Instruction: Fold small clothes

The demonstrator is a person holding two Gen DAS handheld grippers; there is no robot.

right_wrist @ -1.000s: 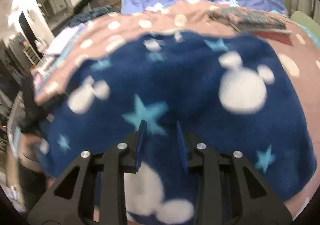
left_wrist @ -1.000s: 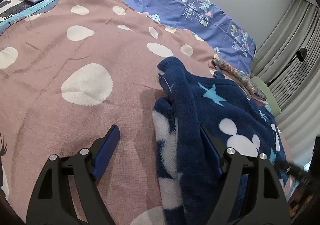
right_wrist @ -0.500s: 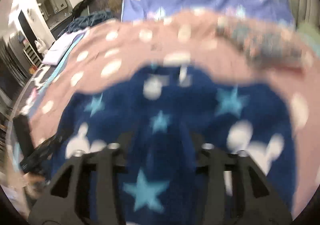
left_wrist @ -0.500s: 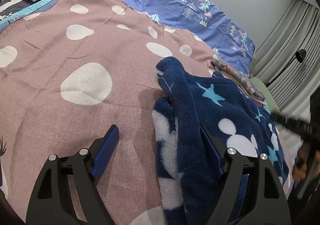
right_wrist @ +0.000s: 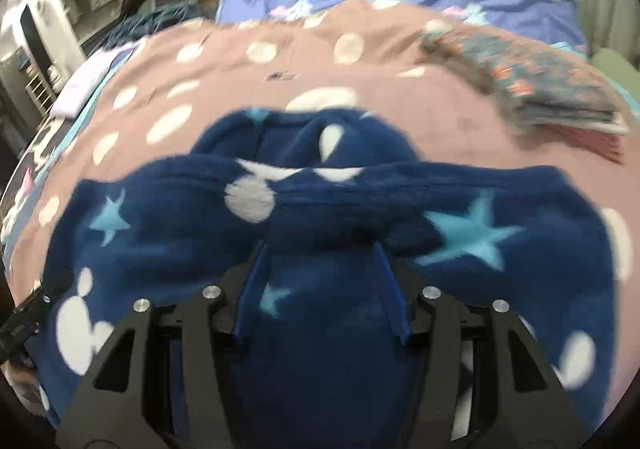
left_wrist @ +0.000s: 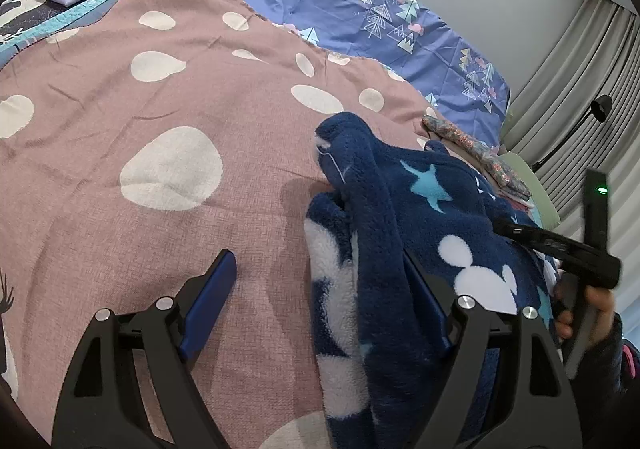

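Pink bedspread (left_wrist: pixel 168 209) w/ white spots covers the bed; blue tree-print sheet (left_wrist: pixel 360 21) beyond it by a grey wall, curtains (left_wrist: pixel 580 97) to the side. No legible writing. Navy fleece top (right_wrist: pixel 320 217) lies on the bedspread, folded floral pile (right_wrist: pixel 540 85) past it. Left gripper (left_wrist: pixel 316 277) gapes wide, one finger under the fleece edge. Right gripper (right_wrist: pixel 320 261) has just been opening, half-wide above the fleece, not pinching.

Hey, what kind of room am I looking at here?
Most likely a bedroom. The work surface is a bed covered by a pink spotted blanket, with a purple tree-print sheet at its far end, pleated curtains along the wall, and a navy fleece garment laid out for folding.
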